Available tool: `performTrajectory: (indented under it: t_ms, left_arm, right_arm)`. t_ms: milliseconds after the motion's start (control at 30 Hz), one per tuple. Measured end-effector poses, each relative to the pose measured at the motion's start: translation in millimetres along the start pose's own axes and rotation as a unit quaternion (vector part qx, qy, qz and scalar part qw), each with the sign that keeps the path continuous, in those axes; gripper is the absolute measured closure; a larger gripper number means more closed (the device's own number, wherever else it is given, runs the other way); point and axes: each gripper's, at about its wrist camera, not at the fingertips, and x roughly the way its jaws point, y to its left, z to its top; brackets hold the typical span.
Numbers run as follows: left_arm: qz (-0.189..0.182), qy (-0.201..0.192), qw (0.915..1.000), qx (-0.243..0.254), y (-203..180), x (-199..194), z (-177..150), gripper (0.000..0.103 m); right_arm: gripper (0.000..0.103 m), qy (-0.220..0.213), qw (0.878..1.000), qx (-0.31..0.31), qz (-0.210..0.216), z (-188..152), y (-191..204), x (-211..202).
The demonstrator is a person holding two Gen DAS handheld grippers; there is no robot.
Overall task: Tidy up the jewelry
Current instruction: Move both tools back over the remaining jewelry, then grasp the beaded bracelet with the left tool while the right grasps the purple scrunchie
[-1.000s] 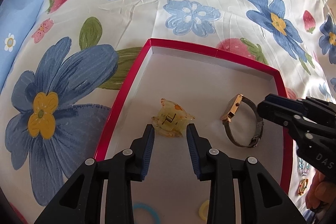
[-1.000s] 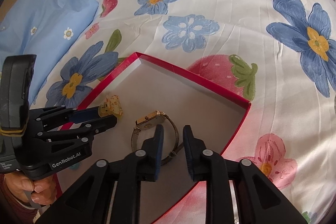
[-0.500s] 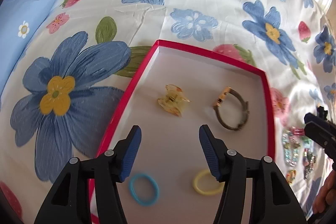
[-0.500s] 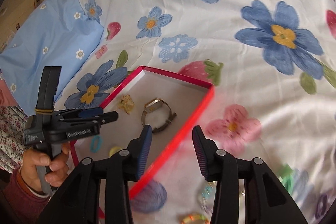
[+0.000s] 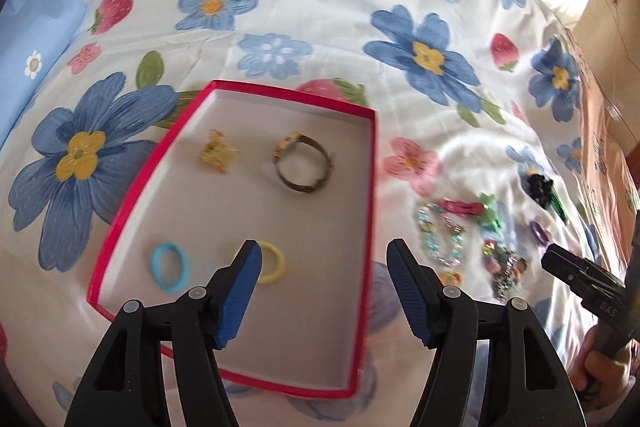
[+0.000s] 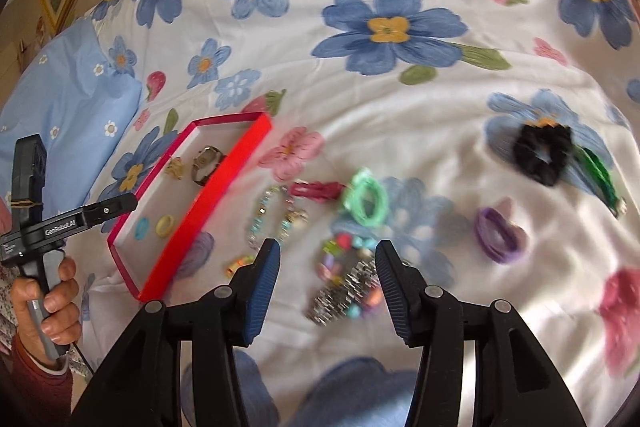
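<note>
I am holding my left gripper [image 5: 324, 291] over the near end of the red box [image 5: 370, 211], its ribbed blue pads standing spread with nothing between them; they have just been opening. My right gripper [image 6: 328, 279] is hanging above the loose jewelry on the sheet, its jaws also parted and empty, also just having been opening.

The box is a shallow cardboard tray with a bright red rim and a pale matte floor. Four things are lying in it, all apart from one another: at the far end a translucent yellow claw clip [image 5: 218, 153] on the left and a wristwatch [image 5: 302, 163] with a gold case and a dark looped strap on the right; at the near end a smooth blue hair ring [image 5: 170, 267] on the left and a yellow hair ring [image 5: 270, 263] beside it.

To the right of the box, on the glossy floral bedsheet [image 6: 400, 107], the rest is lying scattered: a beaded bracelet [image 6: 276, 219] of pale blue stones, a dark red hair clip [image 6: 316, 189], a ribbed mint-green hair tie [image 6: 366, 201], a heap of mixed beads and silvery links [image 6: 344, 287], a purple hair tie [image 6: 498, 235], and farther right a fuzzy black scrunchie [image 6: 542, 153].
</note>
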Motion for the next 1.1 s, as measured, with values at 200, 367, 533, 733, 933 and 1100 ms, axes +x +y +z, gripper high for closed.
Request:
performTrajectory:
  t_ms: [200,367,533,733,933,1100]
  left_arm:
    - [-0.011,0.014,0.9993,0.032,-31,1,-7,0.038]
    - [-0.013,0.028,0.9982,0.052,-55,13,-5,0.038]
    - [-0.012,0.04,0.9966,0.071,-75,29,0,0.038]
    - [-0.011,0.052,0.995,0.084,-92,51,4,0.036]
    - [-0.008,0.07,0.993,0.095,-106,85,10,0.034]
    - [0.002,0.088,0.9908,0.103,-112,121,15,0.034]
  right_arm:
    - [0.051,-0.005,1.0,0.024,-0.017,-18,-26,-16]
    - [0.051,-0.01,0.999,0.032,-0.018,-23,-36,-22]
    - [0.051,-0.016,0.999,0.034,-0.016,-20,-43,-23]
    - [0.051,-0.017,0.998,0.038,-0.039,-17,-61,-21]
    - [0.051,-0.002,0.997,0.025,-0.069,-4,-78,-7]
    - [0.051,0.016,0.996,0.014,-0.087,2,-89,12]
